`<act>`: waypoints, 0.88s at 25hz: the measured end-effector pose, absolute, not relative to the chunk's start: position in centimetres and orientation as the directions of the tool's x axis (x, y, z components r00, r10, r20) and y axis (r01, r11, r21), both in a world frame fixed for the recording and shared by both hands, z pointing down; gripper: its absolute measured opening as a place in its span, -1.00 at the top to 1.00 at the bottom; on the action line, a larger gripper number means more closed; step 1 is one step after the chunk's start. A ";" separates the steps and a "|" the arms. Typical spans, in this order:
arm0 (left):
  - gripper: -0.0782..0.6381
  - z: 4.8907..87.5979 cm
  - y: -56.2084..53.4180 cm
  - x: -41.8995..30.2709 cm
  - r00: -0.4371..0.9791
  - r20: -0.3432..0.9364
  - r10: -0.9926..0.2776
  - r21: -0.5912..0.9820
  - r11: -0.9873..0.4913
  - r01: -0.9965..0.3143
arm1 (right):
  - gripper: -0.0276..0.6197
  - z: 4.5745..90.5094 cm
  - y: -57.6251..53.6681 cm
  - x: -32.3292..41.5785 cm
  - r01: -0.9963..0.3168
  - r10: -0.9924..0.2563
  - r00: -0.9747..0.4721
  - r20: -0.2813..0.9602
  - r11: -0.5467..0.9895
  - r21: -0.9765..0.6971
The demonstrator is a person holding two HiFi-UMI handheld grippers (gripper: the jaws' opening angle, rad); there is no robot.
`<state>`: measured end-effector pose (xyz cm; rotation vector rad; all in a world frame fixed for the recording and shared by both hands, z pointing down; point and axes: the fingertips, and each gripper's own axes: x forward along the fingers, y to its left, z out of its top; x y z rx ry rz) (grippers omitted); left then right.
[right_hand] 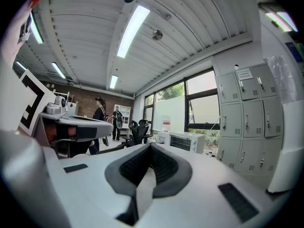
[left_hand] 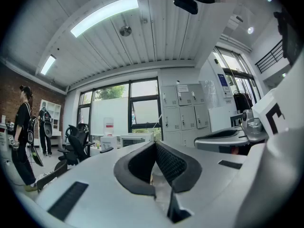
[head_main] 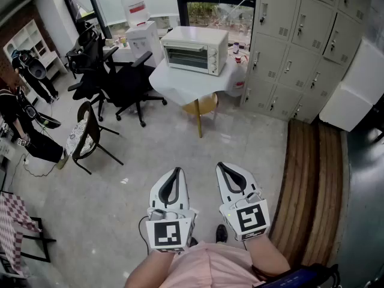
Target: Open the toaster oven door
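Both held low by the person's body: left tool [head_main: 174,171] and right tool [head_main: 223,167] are pinched closed on nothing, and the toaster oven [head_main: 194,51] sits well ahead on the desk [head_main: 180,84], door shut

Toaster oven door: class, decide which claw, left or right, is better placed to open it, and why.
Left, but only marginally. The left claw and right claw are both shut, empty and far from the toaster oven; its door sits slightly nearer the left claw's line.
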<state>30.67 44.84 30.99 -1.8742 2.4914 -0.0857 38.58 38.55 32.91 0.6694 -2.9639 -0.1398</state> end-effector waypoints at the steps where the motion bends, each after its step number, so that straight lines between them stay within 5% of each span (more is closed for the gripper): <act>1: 0.75 31.2 44.8 30.8 -0.272 0.013 -0.962 -0.062 0.271 -0.961 | 0.91 32.9 38.5 38.7 -0.428 -0.437 -0.895 0.085 0.897 0.112; 22: 0.74 35.2 41.0 33.0 -0.360 0.076 -0.930 -0.040 0.358 -0.933 | 0.80 37.4 33.0 41.6 -0.352 -0.356 -0.915 0.190 0.934 0.052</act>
